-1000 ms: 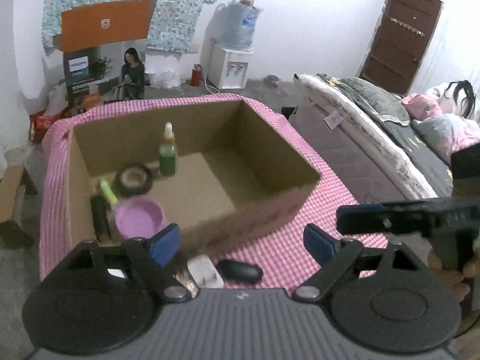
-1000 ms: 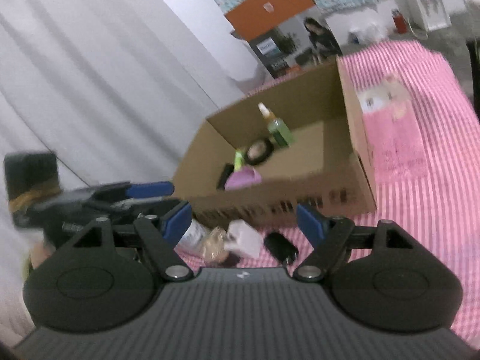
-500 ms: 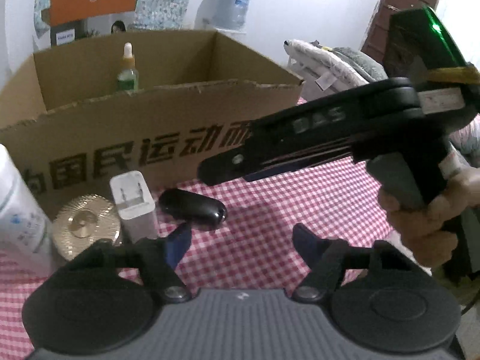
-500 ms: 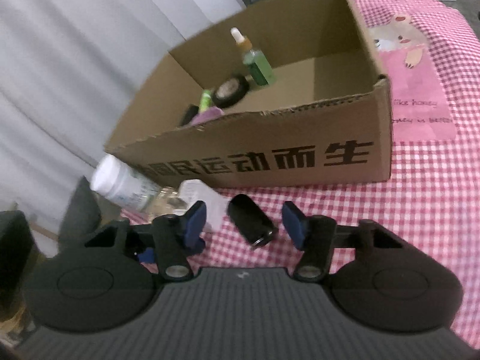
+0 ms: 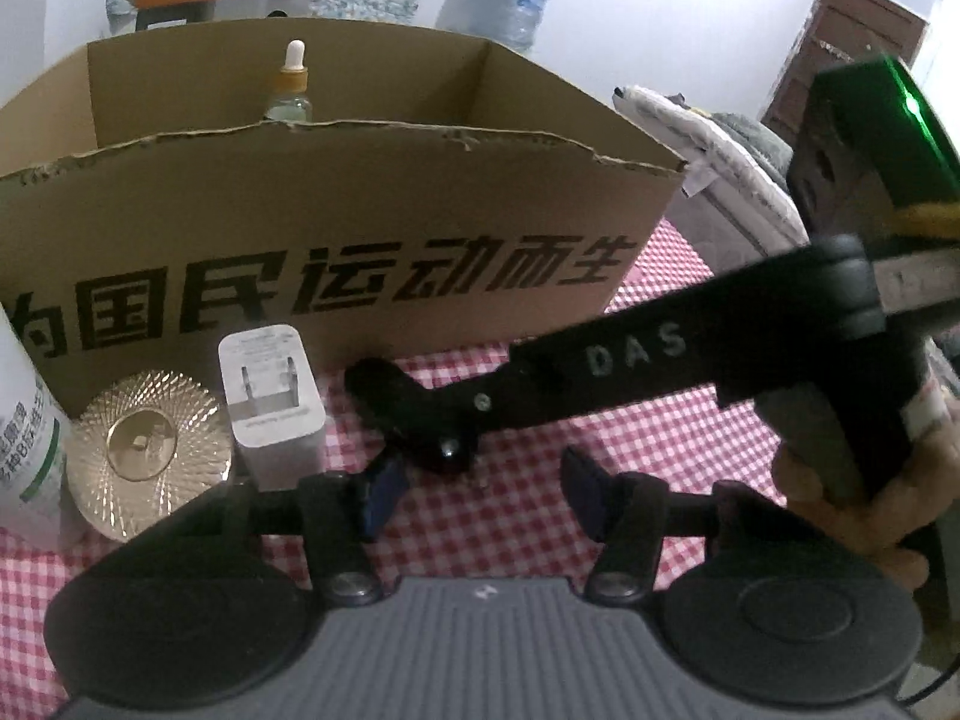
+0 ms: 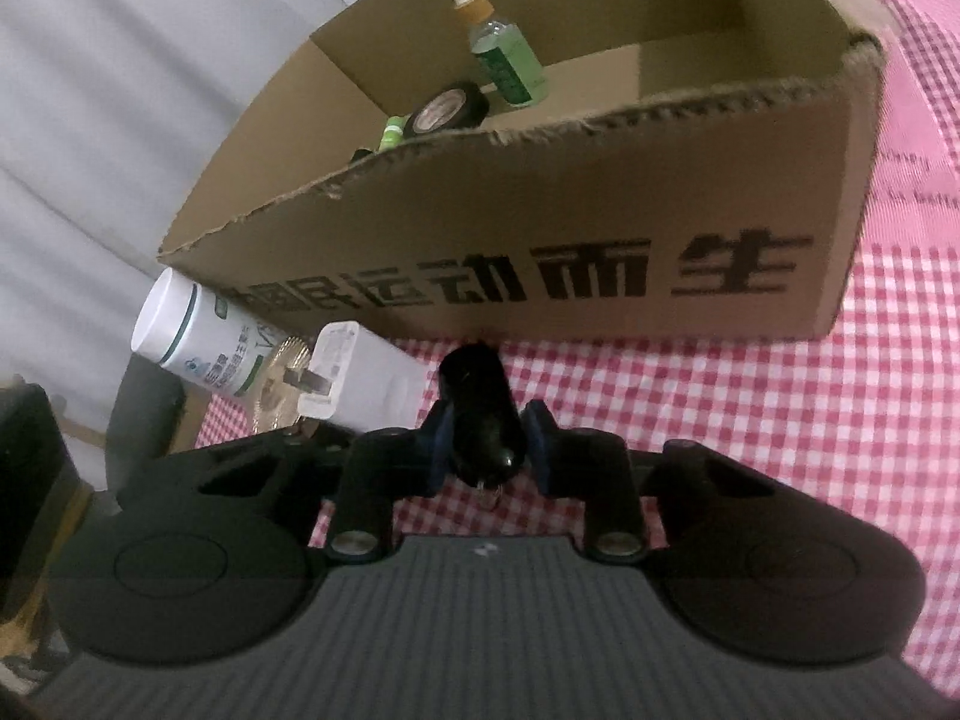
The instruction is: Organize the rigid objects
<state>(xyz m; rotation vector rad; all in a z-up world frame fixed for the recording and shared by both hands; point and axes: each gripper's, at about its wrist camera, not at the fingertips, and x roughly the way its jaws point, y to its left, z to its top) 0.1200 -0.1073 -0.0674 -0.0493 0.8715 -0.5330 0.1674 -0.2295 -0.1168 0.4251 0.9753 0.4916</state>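
Observation:
A black oblong object [image 6: 483, 414] lies on the pink checked cloth in front of the cardboard box [image 6: 600, 222]. My right gripper [image 6: 485, 441] is shut on it, blue pads on both sides; it also shows in the left wrist view [image 5: 399, 399], where the right gripper reaches in from the right. My left gripper [image 5: 477, 495] is open and empty, low over the cloth just in front of it. A white charger [image 5: 270, 402], a gold round lid [image 5: 147, 444] and a white bottle [image 5: 24, 420] stand left of it by the box.
The box holds a green dropper bottle [image 6: 504, 54], a black tape roll [image 6: 447, 111] and a green tube [image 6: 393, 132]. The box front wall stands close ahead. A bed [image 5: 720, 156] lies to the right beyond the table edge.
My right gripper has moved forward and closed its fingers on the black oblong object. My left gripper has dropped lower and nearer the box front.

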